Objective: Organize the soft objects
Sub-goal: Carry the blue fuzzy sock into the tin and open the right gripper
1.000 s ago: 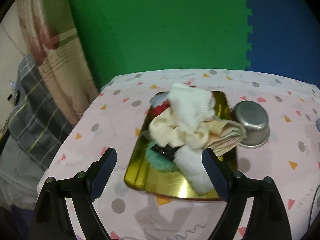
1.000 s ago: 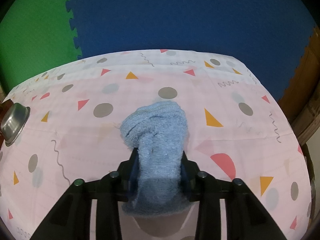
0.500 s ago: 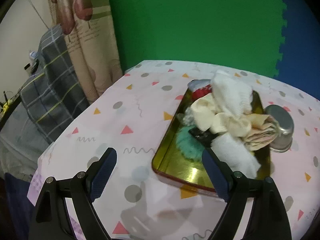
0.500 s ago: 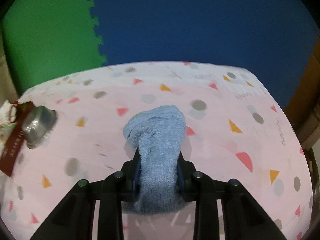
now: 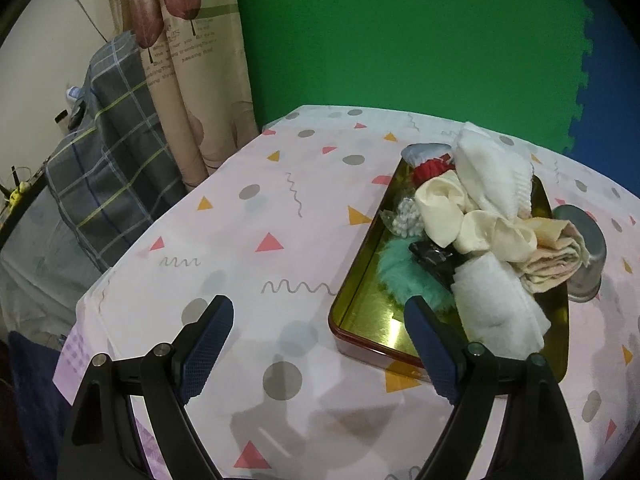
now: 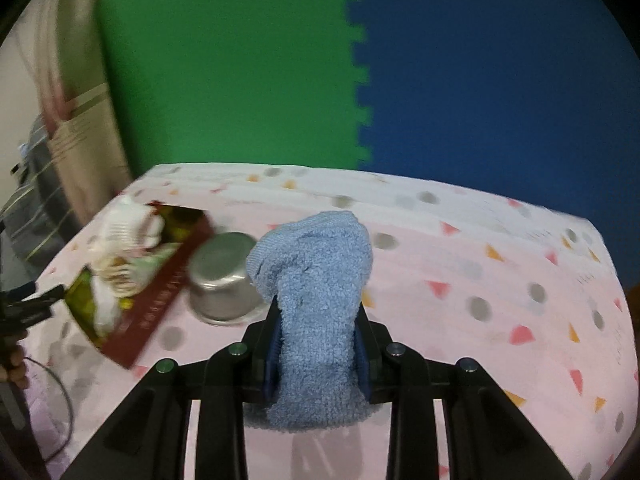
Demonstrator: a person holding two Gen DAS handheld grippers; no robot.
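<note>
We carry the blue towel (image 6: 316, 300), squeezed in the right gripper (image 6: 317, 354) jaws above the worktop (image 6: 460, 280), toward the gold tin (image 5: 360, 312), while our left gripper (image 5: 320, 344) jaws stand wide and empty; next we must lower it among the cloths.

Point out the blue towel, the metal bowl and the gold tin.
blue towel (image 6: 316, 280), right wrist view, bunched upper part above the pads.
metal bowl (image 6: 224, 280), right wrist view, its side wall.
gold tin (image 5: 360, 312), left wrist view, bare inside floor.
</note>
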